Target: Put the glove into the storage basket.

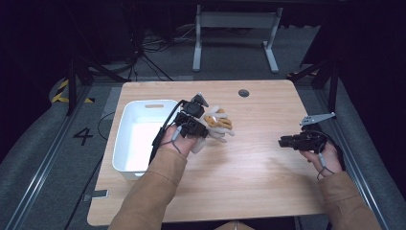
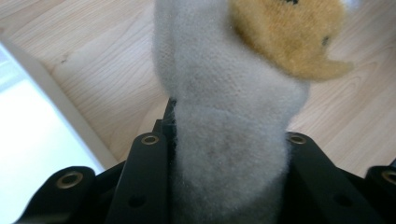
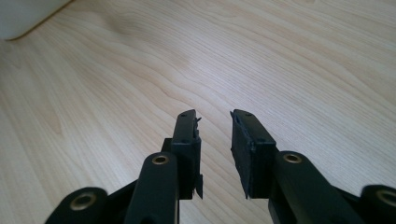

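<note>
A pale grey sock with a mustard-yellow patch (image 1: 218, 123) hangs bunched over the middle of the wooden table (image 1: 249, 182). My left gripper (image 1: 194, 125) is shut on it, just right of the white bin. In the left gripper view the fuzzy sock (image 2: 224, 93) fills the gap between the two black jaws and rises past them, with the yellow patch (image 2: 289, 32) at the top. My right gripper (image 1: 286, 141) hovers low over the table's right side, pointing left. Its jaws stand a little apart, and my right gripper (image 3: 215, 116) has bare wood between its pads.
A white rectangular bin (image 1: 125, 143) stands at the table's left side; its rim (image 2: 60, 112) runs close beside the left gripper, and one corner (image 3: 23, 18) sits far off in the right gripper view. A round cable hole (image 1: 243, 92) lies near the far edge.
</note>
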Motion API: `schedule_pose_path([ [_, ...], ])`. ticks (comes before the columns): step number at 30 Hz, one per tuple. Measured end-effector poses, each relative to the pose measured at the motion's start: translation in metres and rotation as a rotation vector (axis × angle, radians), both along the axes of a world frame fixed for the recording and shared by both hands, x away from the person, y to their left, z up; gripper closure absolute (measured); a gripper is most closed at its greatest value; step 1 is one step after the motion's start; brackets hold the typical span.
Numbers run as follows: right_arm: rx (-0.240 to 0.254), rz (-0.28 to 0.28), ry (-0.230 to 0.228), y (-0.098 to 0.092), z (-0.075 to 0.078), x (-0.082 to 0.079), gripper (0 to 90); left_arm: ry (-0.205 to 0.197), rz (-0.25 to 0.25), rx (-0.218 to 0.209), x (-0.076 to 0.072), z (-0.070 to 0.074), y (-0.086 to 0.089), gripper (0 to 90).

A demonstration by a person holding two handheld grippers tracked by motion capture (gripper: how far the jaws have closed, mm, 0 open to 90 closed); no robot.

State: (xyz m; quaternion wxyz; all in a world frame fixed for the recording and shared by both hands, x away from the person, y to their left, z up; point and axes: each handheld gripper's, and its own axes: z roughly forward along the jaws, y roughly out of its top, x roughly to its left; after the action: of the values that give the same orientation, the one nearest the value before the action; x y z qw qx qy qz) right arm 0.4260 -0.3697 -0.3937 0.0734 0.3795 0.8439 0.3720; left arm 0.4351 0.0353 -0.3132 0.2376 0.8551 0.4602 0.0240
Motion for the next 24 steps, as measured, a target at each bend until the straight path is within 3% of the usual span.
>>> schedule_pose_path([
  [2, 0.033, -0.001, 0.027, -0.003, -0.009, 0.001, 73.0, 0.007, 0.036, 0.005, 0.0, 0.002, 0.001, 67.8],
  [5, -0.008, -0.022, 0.006, -0.001, -0.018, 0.0, 75.7, -0.002, 0.069, 0.0, -0.001, 0.006, 0.005, 67.7],
  [7, -0.011, -0.018, -0.013, 0.003, -0.018, -0.001, 77.2, -0.007, 0.088, -0.004, -0.003, 0.009, 0.009, 67.7],
  [12, -0.075, -0.034, -0.033, 0.01, -0.018, -0.002, 81.1, -0.004, 0.126, -0.007, -0.005, 0.009, 0.012, 67.6],
  [16, -0.087, -0.045, -0.018, 0.009, -0.022, -0.005, 83.4, -0.015, 0.169, 0.012, -0.006, 0.011, 0.014, 67.7],
  [24, -0.086, -0.066, -0.007, 0.006, -0.023, -0.004, 84.9, 0.002, 0.273, -0.015, -0.001, 0.014, 0.029, 67.7],
])
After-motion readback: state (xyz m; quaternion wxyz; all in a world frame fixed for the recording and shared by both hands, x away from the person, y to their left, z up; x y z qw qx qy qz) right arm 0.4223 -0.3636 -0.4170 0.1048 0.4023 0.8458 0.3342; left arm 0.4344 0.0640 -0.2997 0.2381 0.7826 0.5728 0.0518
